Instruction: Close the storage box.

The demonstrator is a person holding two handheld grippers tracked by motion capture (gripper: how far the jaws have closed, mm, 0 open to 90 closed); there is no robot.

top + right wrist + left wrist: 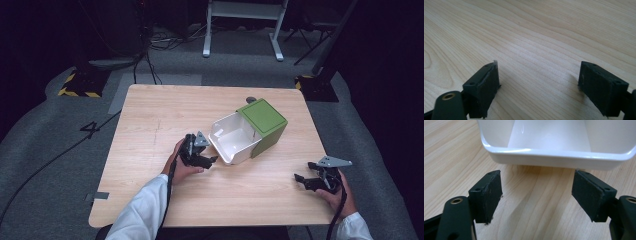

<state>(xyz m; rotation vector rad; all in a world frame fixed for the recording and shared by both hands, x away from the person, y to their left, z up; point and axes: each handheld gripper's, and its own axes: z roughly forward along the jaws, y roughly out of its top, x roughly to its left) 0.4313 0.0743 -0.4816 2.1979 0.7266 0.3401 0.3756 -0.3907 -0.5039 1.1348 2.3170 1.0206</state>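
1. Two grippers sit low on a wooden table (150, 115), one in each of a person's hands.
2. The left gripper (209, 161) is just left of the middle of the high view. Its jaws are spread wide with nothing between them.
3. Right in front of it is a white bin (231, 137) lying on its side. The bin's open mouth faces the lower left of the frame.
4. A green lid (263, 120) is on the bin's far end, toward the upper right.
5. In the left gripper view, the white rim of the bin (554, 157) runs across the top of the frame, very near the two jaw tips. I cannot tell if they touch it.
6. The right gripper (301, 180) is at the lower right of the high view, well apart from the bin.
7. Its jaws are spread wide too, with bare wood between them.
8. White sleeves (142, 210) come in from the bottom edge.
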